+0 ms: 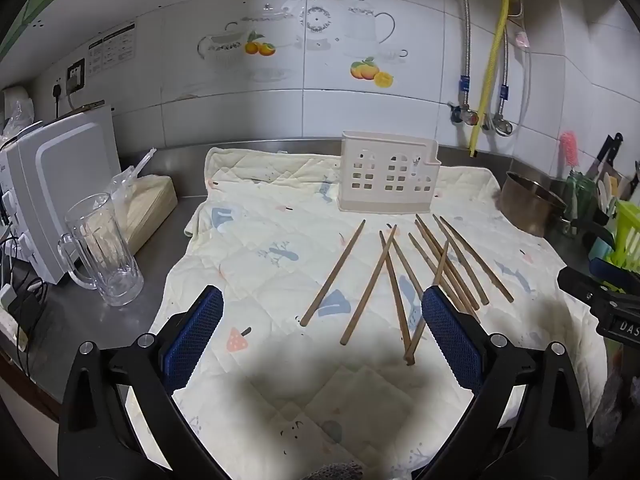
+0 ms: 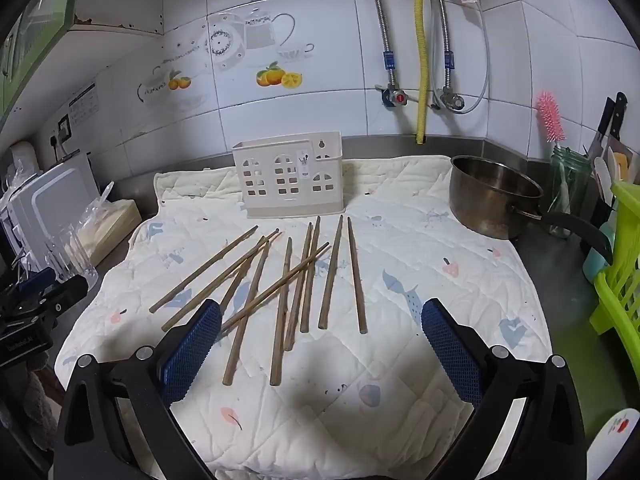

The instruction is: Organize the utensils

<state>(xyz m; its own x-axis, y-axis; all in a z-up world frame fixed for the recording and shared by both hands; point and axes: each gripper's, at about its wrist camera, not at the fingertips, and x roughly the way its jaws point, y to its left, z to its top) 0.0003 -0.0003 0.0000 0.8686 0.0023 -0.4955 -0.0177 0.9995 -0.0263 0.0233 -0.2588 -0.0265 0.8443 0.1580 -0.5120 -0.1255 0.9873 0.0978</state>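
1. We take the cream plastic utensil holder with window-shaped cut-outs as our landmark; it stands upright on the pale quilted cloth with small printed shapes that covers the steel counter.
2. In front of the holder we see the brown wooden chopsticks lying loose on the cloth, fanned out with thin ends toward the holder; several cross or touch each other, and one lies apart on the outer side of the fan.
3. Our left gripper hangs above the cloth on the near side of the chopsticks, its blue-padded fingers spread wide and holding nothing.
4. Our right gripper is likewise in front of the holder over the chopsticks' thick ends, fingers spread apart and empty.
5. To the holder's right a round steel saucepan with a dark handle sits at the cloth's edge.
6. Well left of the holder, off the cloth, a clear glass mug stands upright on the counter beside a white appliance.
7. Farther right than the saucepan we see a lime-green plastic basket.
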